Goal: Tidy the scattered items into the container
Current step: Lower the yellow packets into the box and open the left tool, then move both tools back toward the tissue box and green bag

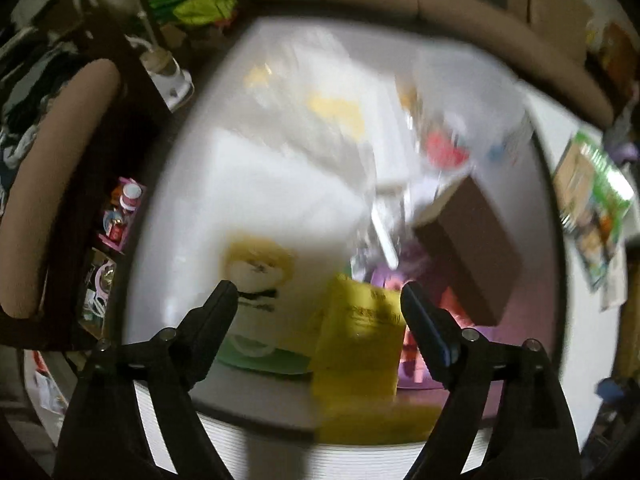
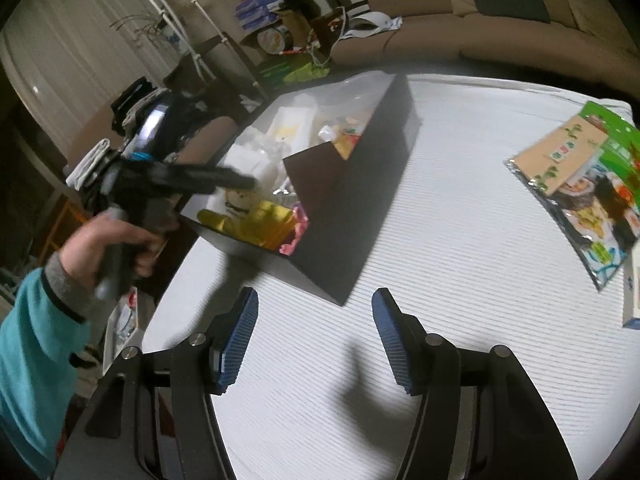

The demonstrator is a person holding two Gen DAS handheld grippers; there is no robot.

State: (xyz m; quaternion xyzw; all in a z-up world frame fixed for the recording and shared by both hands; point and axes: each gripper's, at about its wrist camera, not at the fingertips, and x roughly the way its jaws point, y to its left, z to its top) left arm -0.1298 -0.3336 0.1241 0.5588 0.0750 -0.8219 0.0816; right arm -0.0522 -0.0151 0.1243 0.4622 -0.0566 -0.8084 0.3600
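Note:
A dark brown box [image 2: 360,184] stands on the white table [image 2: 440,240], filled with packets. My left gripper [image 1: 320,296] is open and empty, hovering over the box's near end above a yellow packet [image 1: 360,344] and a white packet with a yellow dog picture [image 1: 260,268]. In the right wrist view the left gripper [image 2: 240,182] reaches over the box's near-left corner. My right gripper [image 2: 316,300] is open and empty above the bare table, in front of the box. A green and tan snack packet [image 2: 580,160] lies on the table at the right; it also shows in the left wrist view [image 1: 592,200].
A tan sofa [image 2: 480,32] curves behind the table. A blue-white box [image 2: 632,292] sits at the table's right edge. Chairs and cluttered shelves [image 1: 116,240] stand left of the table. The box's inner divider wall [image 1: 472,248] rises at its right side.

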